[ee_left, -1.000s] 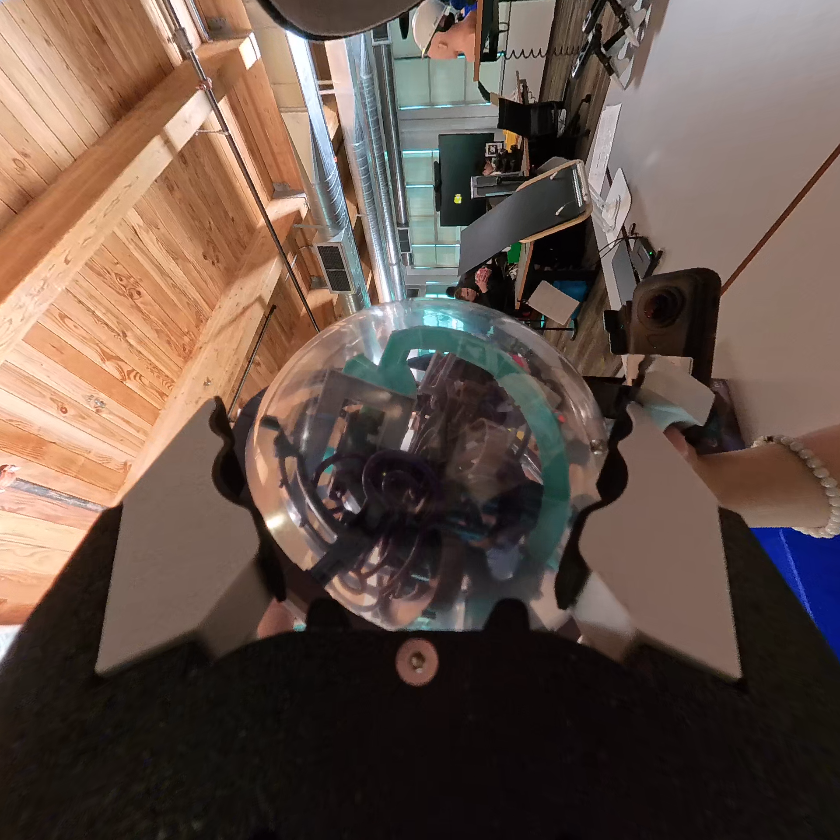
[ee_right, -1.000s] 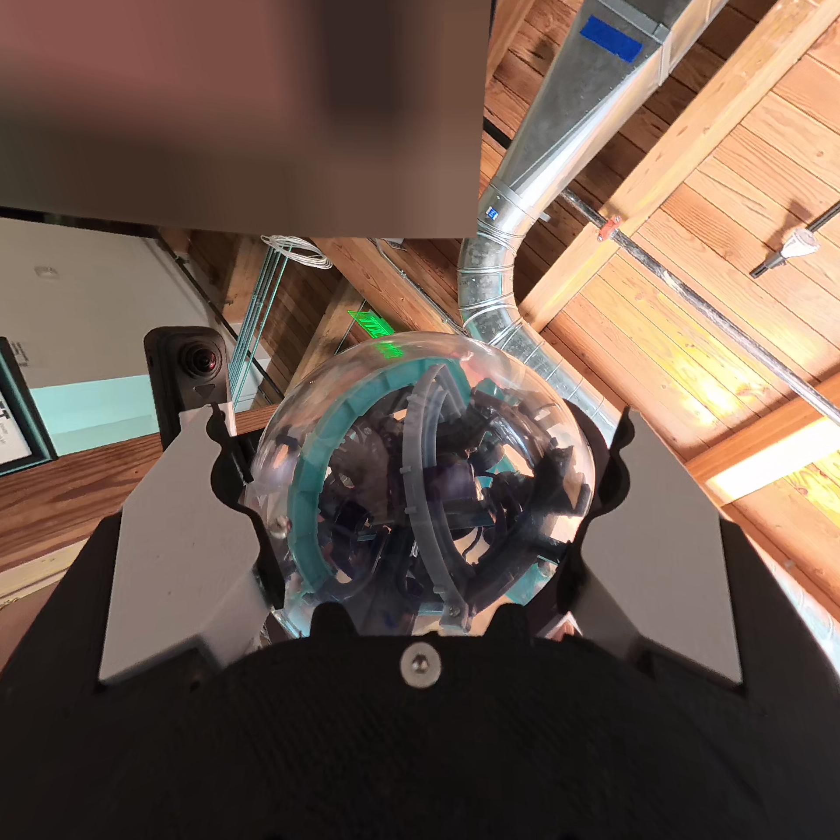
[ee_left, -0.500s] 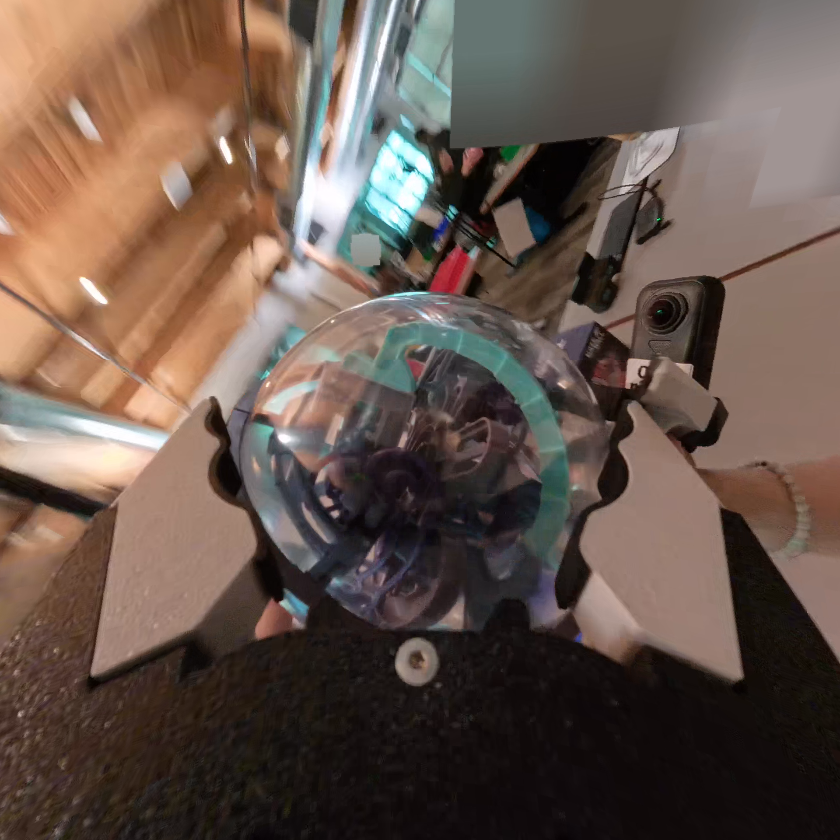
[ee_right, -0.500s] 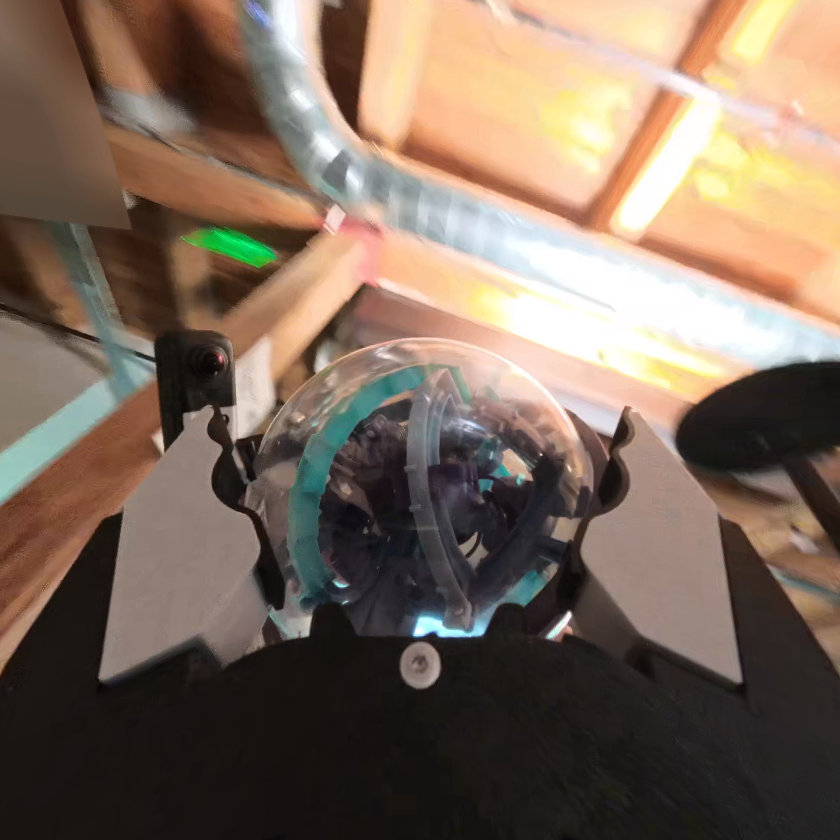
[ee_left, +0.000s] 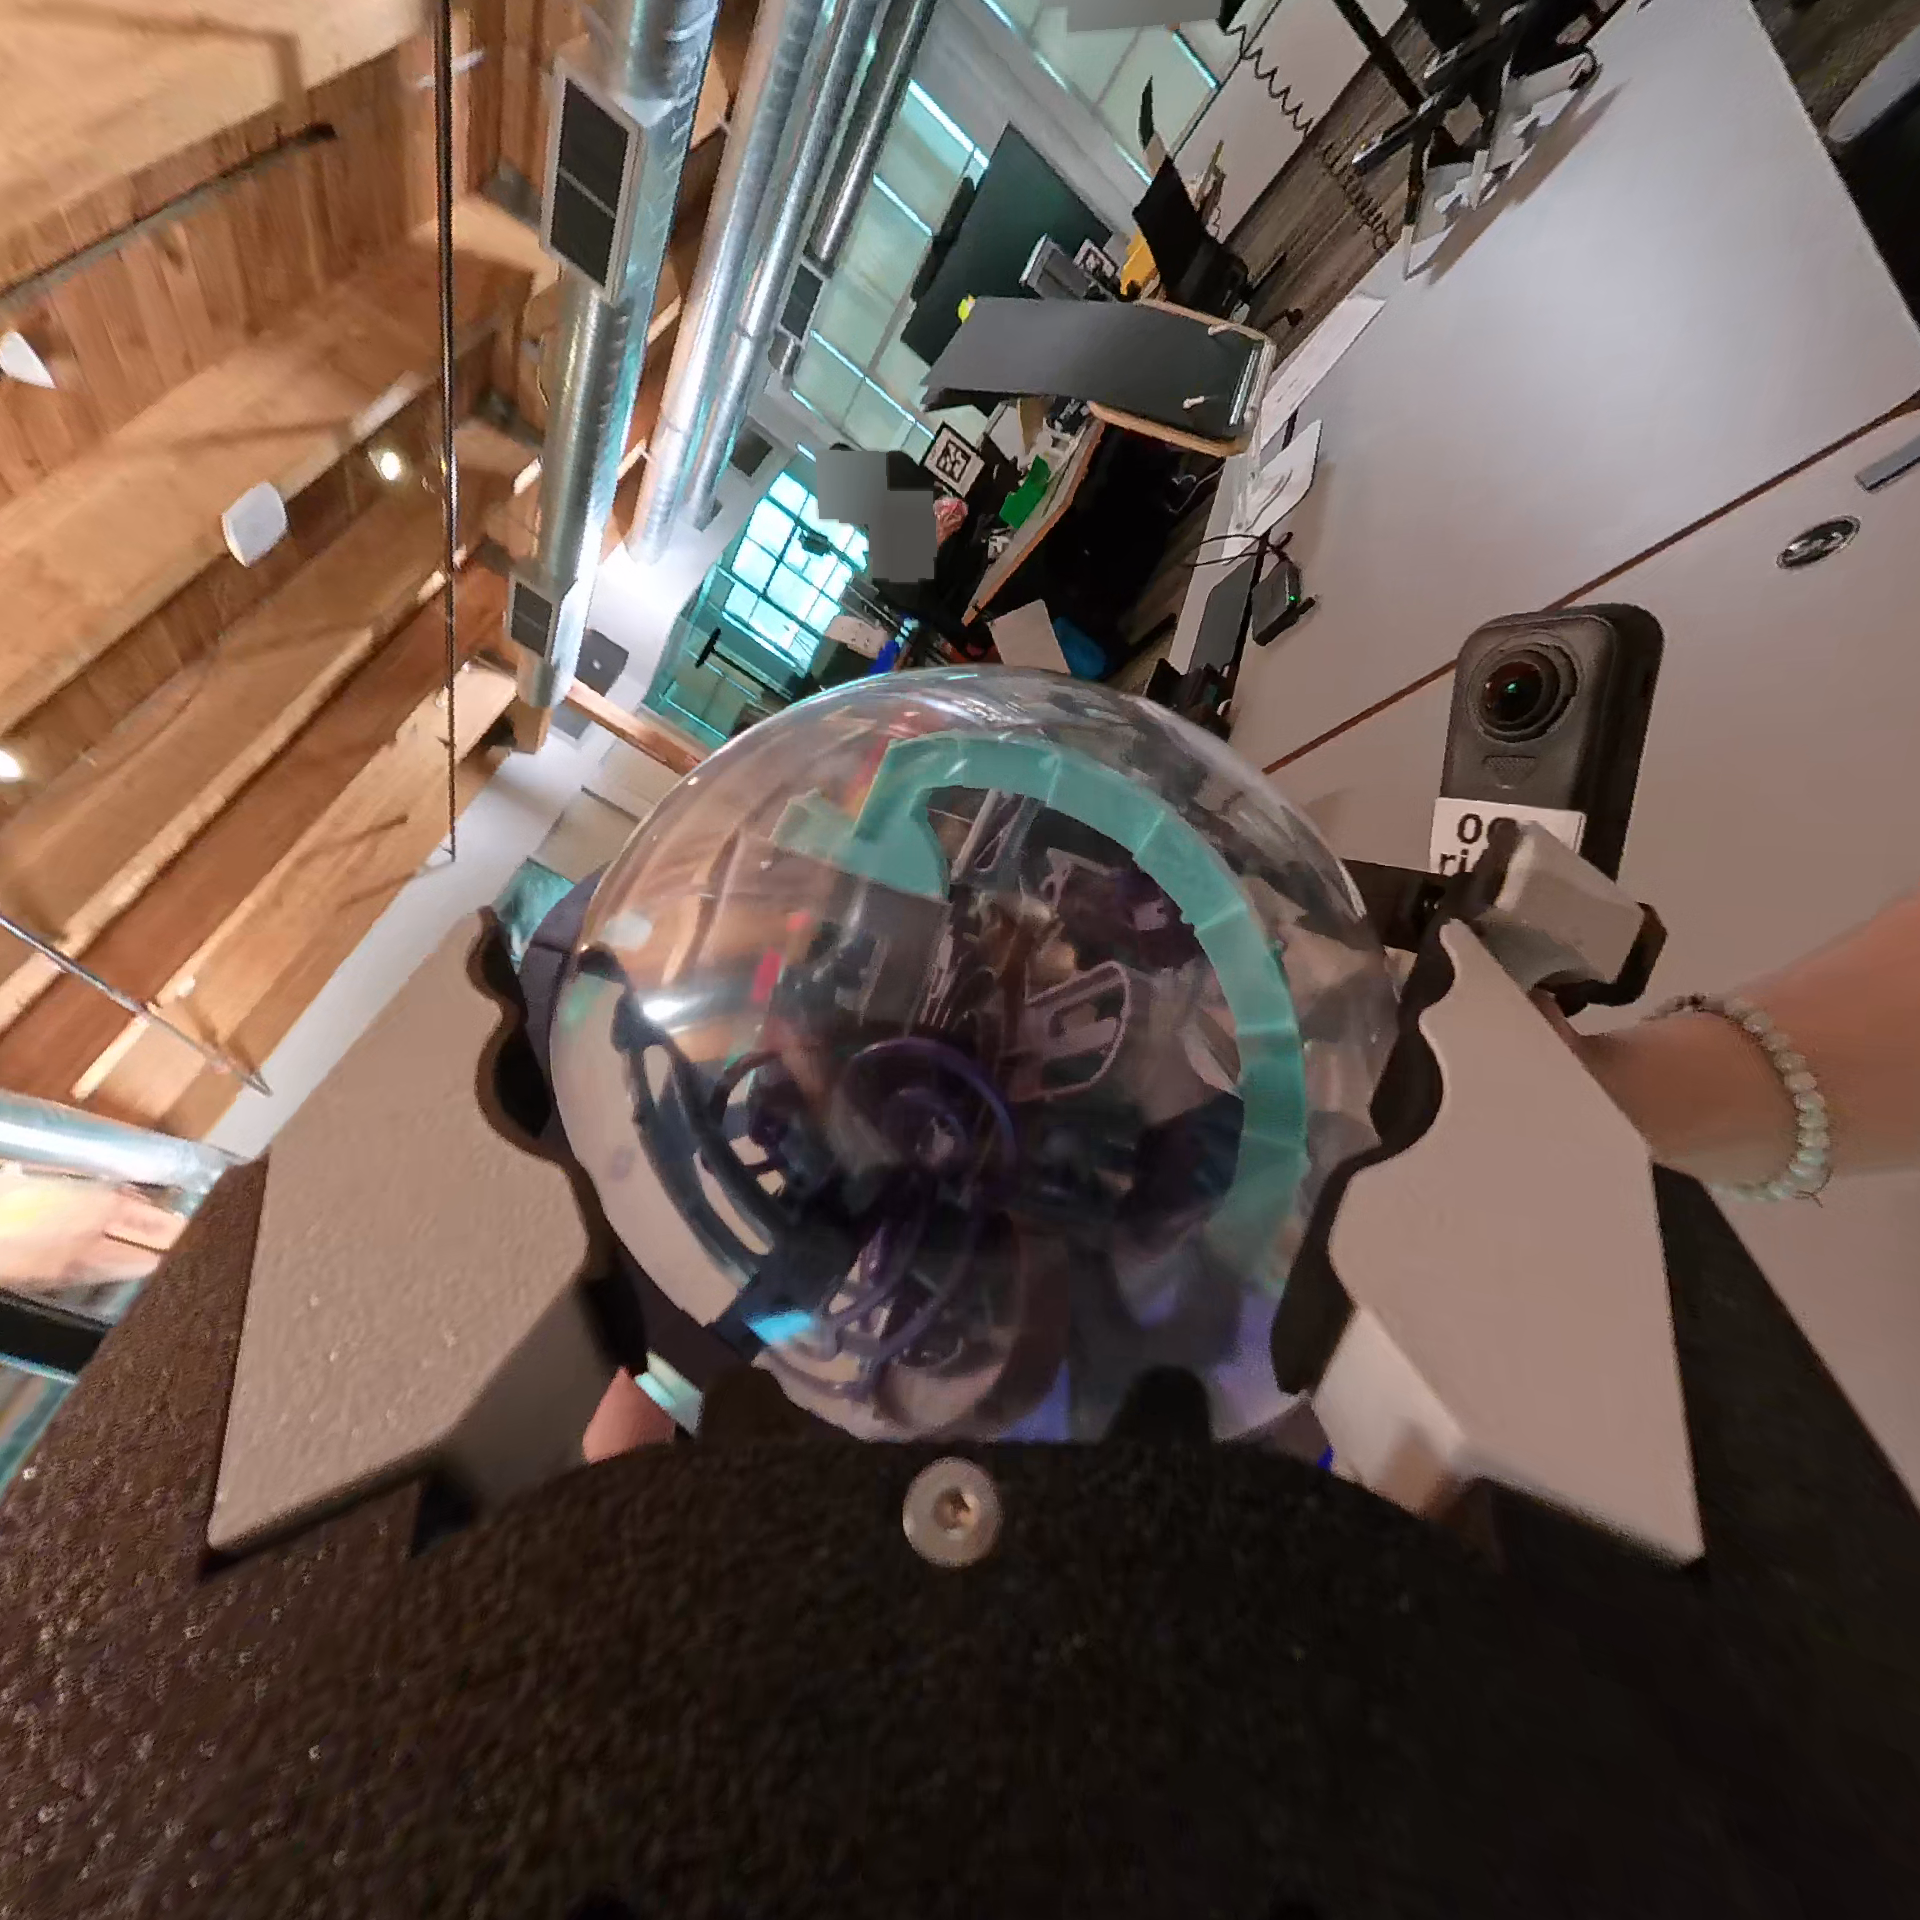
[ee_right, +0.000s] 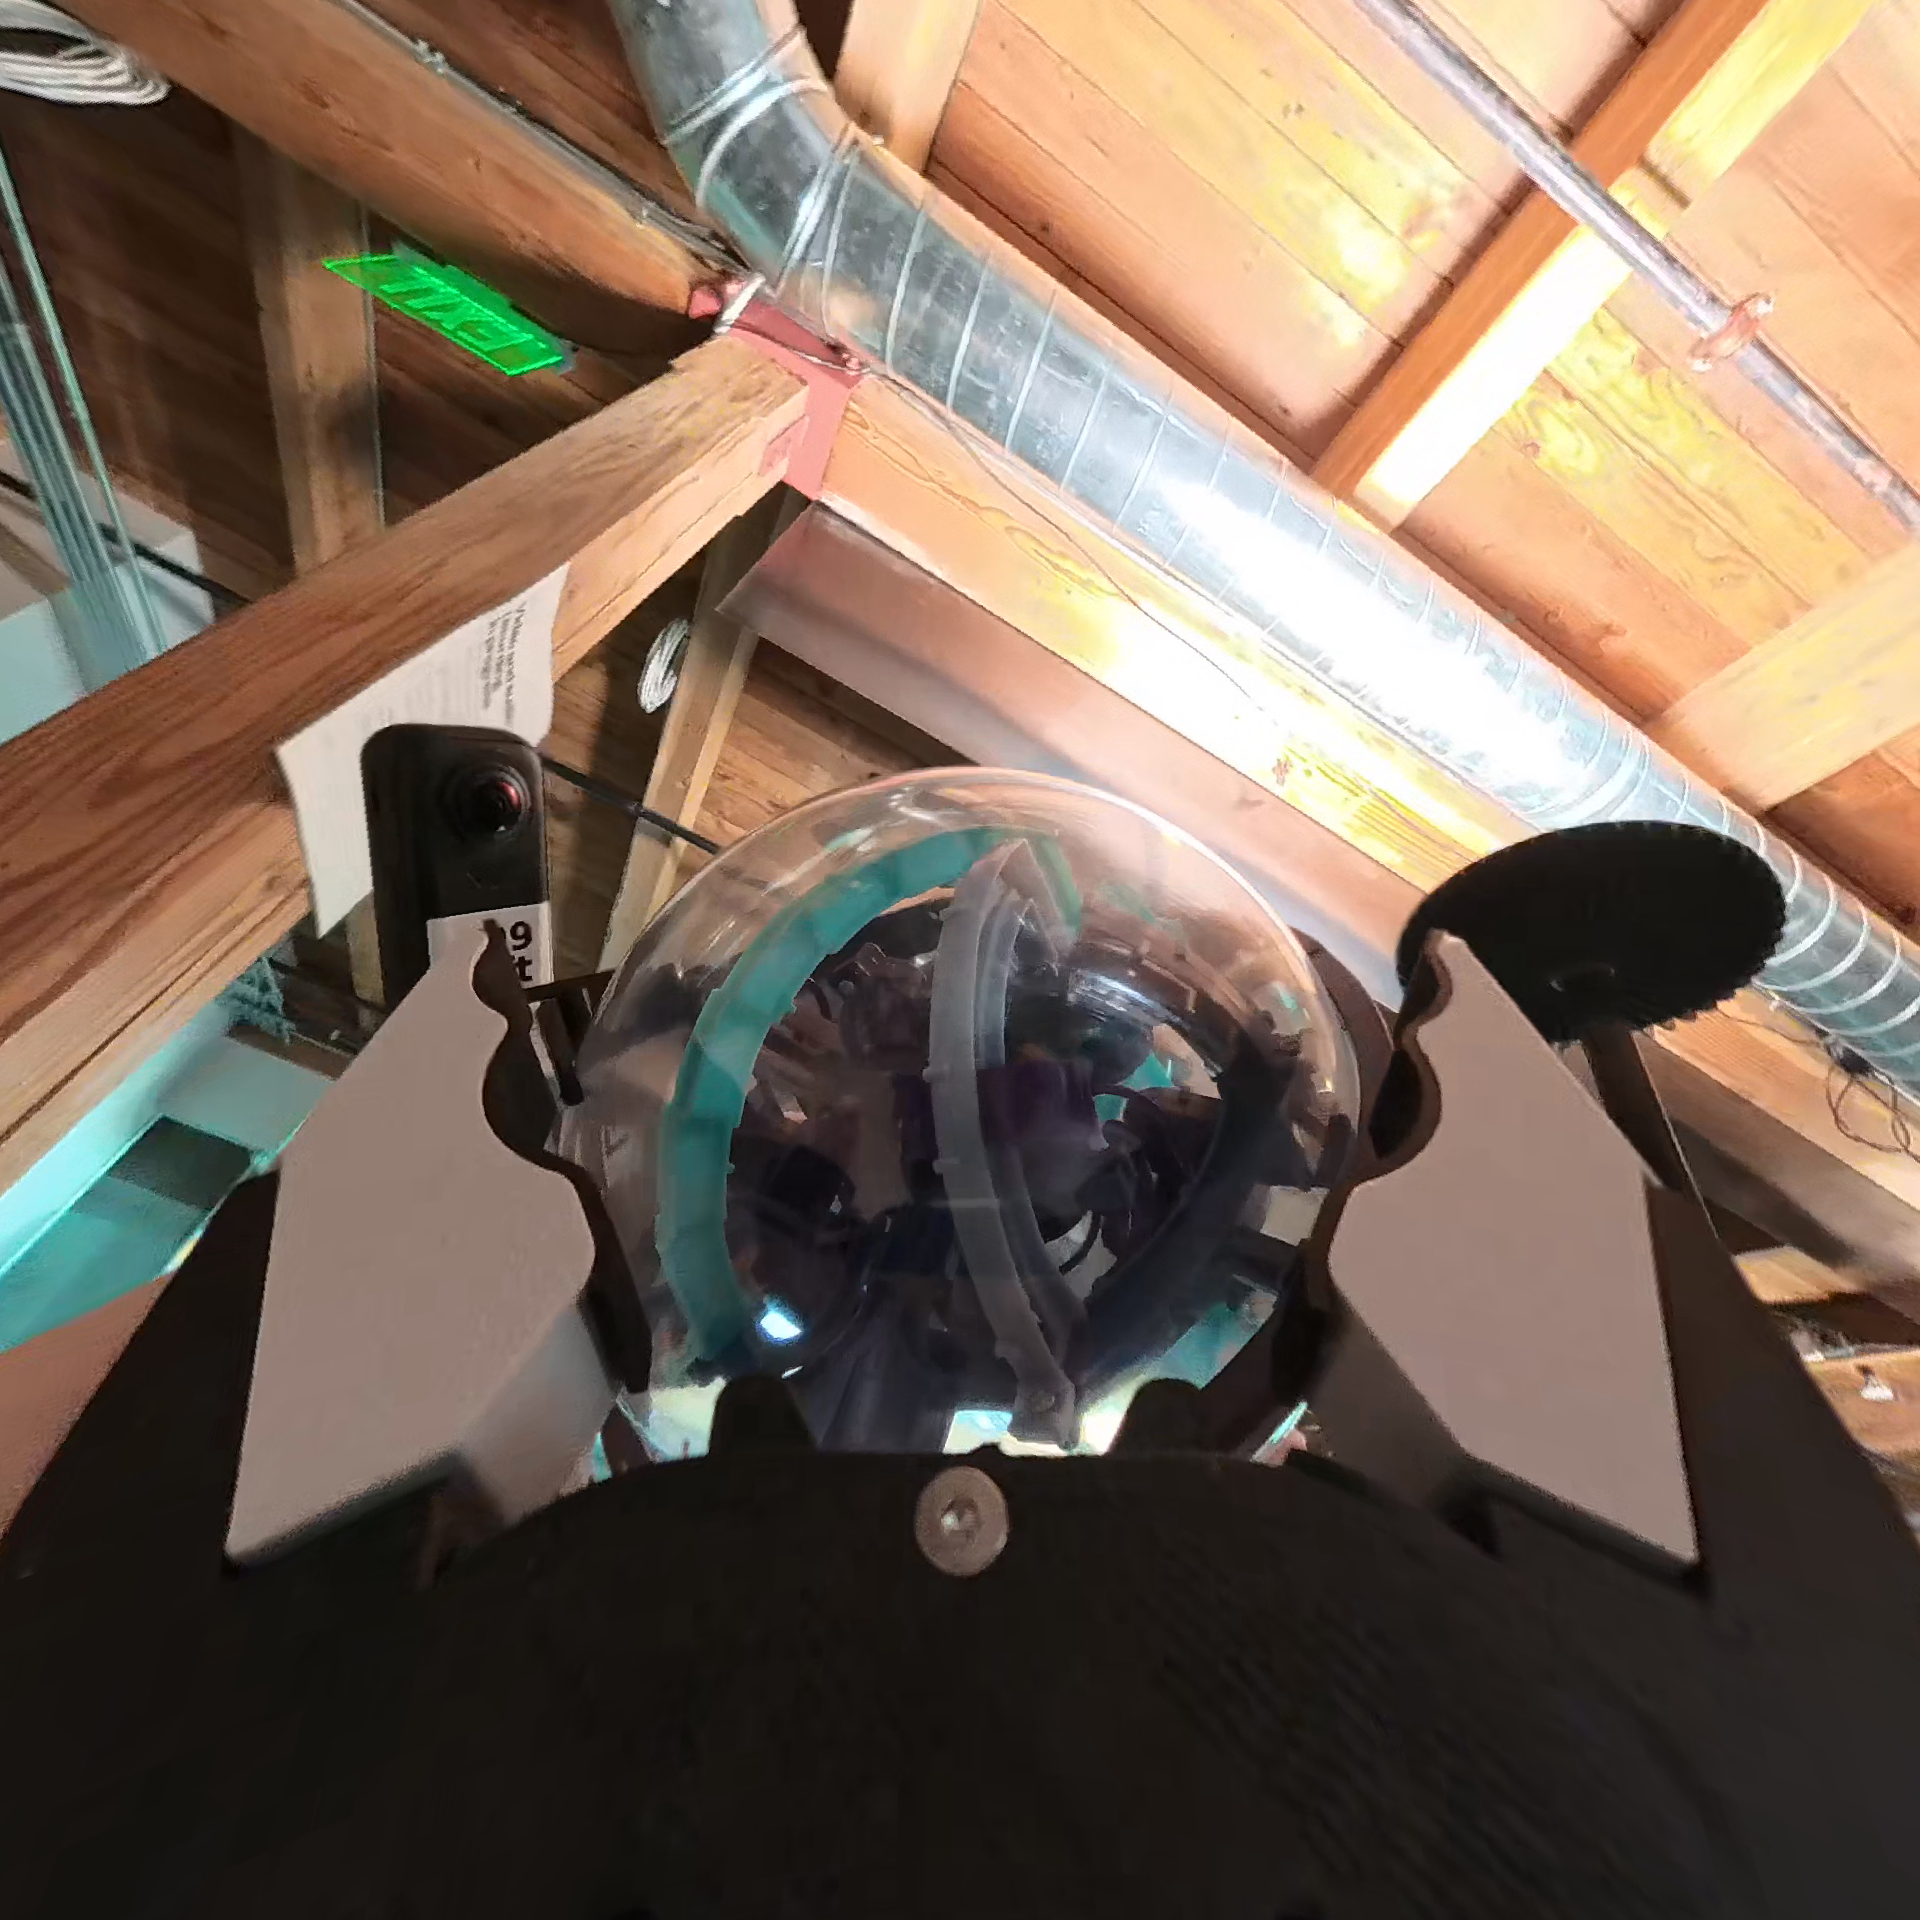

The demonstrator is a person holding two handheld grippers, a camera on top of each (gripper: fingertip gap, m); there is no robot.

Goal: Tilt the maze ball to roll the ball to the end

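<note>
Wood everywhere overhead: plank ceiling (ee_right: 1195, 156) with heavy beams (ee_right: 416, 582) and a shiny metal duct (ee_right: 1039, 343) running diagonally across it, plus a green lit sign (ee_right: 457, 301) tucked up by one beam. From the left wrist view the whole room is tipped sideways, so you get the ceiling on one side and a pale grey table (ee_left: 1662, 312) with an open workspace of desks and screens (ee_left: 1091, 343) on the other. Maze ball (ee_left: 966, 1060) is up in the air, a clear sphere packed with teal, grey and purple tracks, and it's wedged between both grippers at once. Left gripper (ee_left: 956, 1039) has its jaws spread wide with the wavy inner edges of both fingers (ee_left: 416, 1195) hugging the sides of the sphere. Right gripper (ee_right: 961, 1049) is doing the same thing, jaws wide and fingers (ee_right: 1507, 1247) snug against the shell. Each view also catches the other gripper's black camera (ee_left: 1548, 717) poking up past the ball, and a wrist with a bead bracelet (ee_left: 1787, 1101) shows beside it. Can't pick out the little ball inside the tracks, too much glare and clutter.
</note>
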